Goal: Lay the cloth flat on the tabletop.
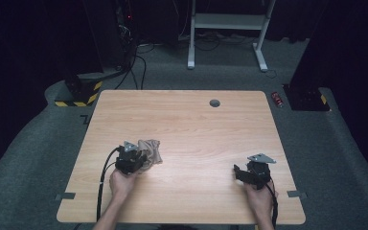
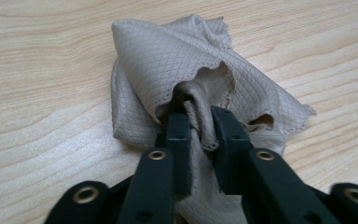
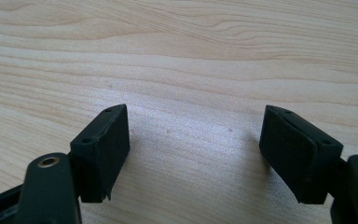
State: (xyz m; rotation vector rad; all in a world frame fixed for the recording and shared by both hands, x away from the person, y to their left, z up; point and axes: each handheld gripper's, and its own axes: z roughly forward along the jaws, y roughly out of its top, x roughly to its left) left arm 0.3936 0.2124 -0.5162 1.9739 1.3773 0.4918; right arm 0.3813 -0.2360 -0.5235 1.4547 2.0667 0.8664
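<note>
Cloth crumpled on table; your left gripper pinches its fold. Lift and spreading remain. Your right gripper idle, jaws wide apart, holding nothing.

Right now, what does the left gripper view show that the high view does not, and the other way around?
The left gripper view gives the grip up close: the left gripper has its jaws pinched on a fold of the beige cloth, whose diamond weave and scalloped hem are plain. The high view adds the right gripper, jaws apart over bare wood, both hands, a round hole near the far edge, and the dark floor around. Both share the cloth, the left gripper and the wooden table.
</note>
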